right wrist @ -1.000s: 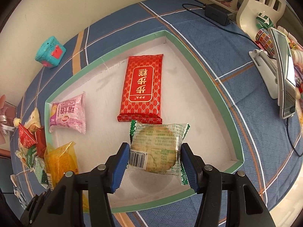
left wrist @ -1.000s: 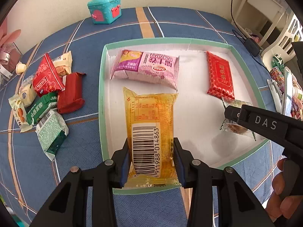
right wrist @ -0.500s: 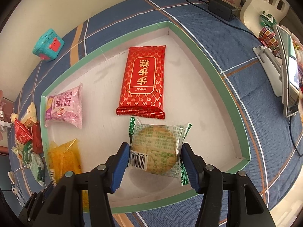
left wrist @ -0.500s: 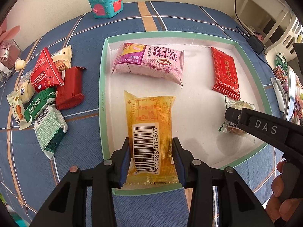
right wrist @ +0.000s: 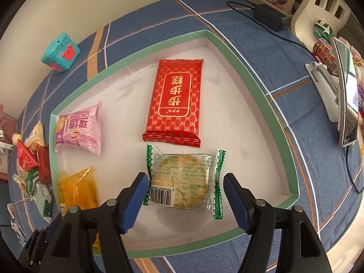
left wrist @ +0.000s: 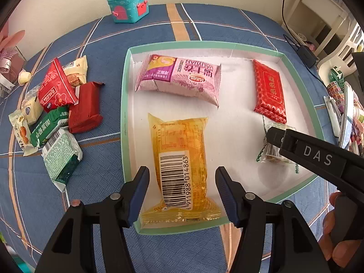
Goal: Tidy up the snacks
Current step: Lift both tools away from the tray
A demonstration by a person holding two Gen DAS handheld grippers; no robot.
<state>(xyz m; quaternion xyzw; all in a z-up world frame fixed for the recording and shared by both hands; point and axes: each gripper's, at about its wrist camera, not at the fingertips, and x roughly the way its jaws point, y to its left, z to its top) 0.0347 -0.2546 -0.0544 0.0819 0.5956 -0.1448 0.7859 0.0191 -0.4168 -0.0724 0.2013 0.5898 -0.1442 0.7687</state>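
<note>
A white tray with a green rim lies on the blue cloth. The yellow snack pack rests in its near left corner, between the opening jaws of my left gripper; the pads stand clear of it. A clear-wrapped round cracker lies flat in the tray between the opening jaws of my right gripper, also untouched. A pink pack and a red pack lie further back in the tray.
Several loose snacks are heaped on the cloth left of the tray. A teal toy chest stands at the back. A phone on a stand, a charger with cable and a white chair are at the right.
Both grippers have opened: the left one let go of the yellow pack, the right one let go of the cracker. Both packs now lie in the tray.
</note>
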